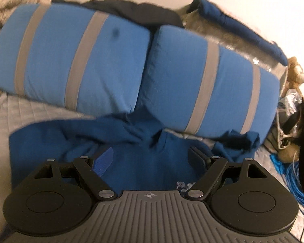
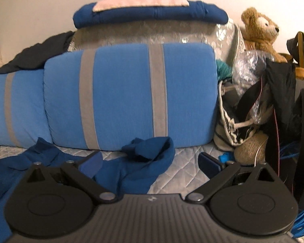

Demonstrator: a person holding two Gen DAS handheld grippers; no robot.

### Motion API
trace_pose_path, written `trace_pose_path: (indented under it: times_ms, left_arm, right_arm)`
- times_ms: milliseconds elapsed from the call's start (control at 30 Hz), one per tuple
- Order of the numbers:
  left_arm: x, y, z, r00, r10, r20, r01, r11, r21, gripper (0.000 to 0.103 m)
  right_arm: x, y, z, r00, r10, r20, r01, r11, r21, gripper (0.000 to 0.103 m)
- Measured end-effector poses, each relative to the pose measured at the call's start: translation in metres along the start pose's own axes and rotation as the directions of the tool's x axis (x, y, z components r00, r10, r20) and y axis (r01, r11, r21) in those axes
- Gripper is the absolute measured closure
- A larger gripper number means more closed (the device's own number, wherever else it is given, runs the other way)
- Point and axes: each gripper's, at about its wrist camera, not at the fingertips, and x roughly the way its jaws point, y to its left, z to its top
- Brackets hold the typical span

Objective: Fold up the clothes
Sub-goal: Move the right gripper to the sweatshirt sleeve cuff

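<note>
A dark blue garment (image 1: 115,133) lies crumpled on the grey quilted bed cover (image 1: 20,113), in front of two blue pillows. My left gripper (image 1: 150,158) is open just above the middle of the garment, holding nothing. In the right wrist view the same garment (image 2: 139,162) lies at the left and centre, one end bunched up by the pillow. My right gripper (image 2: 150,164) is open above that end and the bare cover (image 2: 184,172), holding nothing.
Two light blue pillows with grey stripes (image 1: 71,60) (image 2: 127,97) lean at the back of the bed. A folded blue garment (image 2: 152,14) lies on a grey pile behind. A teddy bear (image 2: 259,26), bags (image 2: 277,93) and blue cable (image 1: 293,180) crowd the right side.
</note>
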Motion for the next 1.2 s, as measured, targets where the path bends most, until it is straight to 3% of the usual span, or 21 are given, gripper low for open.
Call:
trace_pose_path:
  times_ms: [133,233,333,567,700,800,1200]
  left_arm:
    - [0.009,0.003,-0.009,0.999,0.016,-0.037,-0.017,1.0,-0.015,0.022]
    - [0.003,0.001,-0.008,1.0,0.004,-0.003,-0.004,1.0,0.014,0.022]
    - [0.002,-0.001,-0.01,1.0,-0.004,-0.019,0.004,1.0,0.02,0.022]
    - [0.007,0.008,-0.008,0.997,-0.057,-0.052,0.053,0.995,-0.081,0.022]
    - [0.011,0.012,-0.008,0.993,-0.086,-0.079,0.076,0.989,-0.131,0.022]
    - [0.012,0.01,-0.009,0.992,-0.086,-0.089,0.075,0.989,-0.125,0.022]
    - [0.016,0.005,-0.012,0.982,-0.137,-0.127,0.121,0.985,-0.126,0.022]
  right_arm:
    - [0.019,-0.006,-0.009,1.0,-0.011,-0.014,0.011,1.0,0.012,0.0]
    - [0.033,-0.013,-0.017,1.0,0.002,-0.022,-0.001,0.999,0.036,0.0]
    - [0.047,-0.02,-0.027,0.999,-0.017,-0.042,0.02,0.998,0.067,0.0]
    - [0.083,-0.034,-0.052,0.996,-0.007,-0.09,0.019,0.991,0.134,0.001]
    - [0.102,-0.042,-0.064,0.993,0.019,-0.114,0.005,0.979,0.206,0.009]
    - [0.113,-0.048,-0.07,0.991,0.057,-0.125,-0.018,0.955,0.295,0.01]
    - [0.159,-0.032,-0.086,0.986,0.07,-0.151,-0.018,0.946,0.323,0.017]
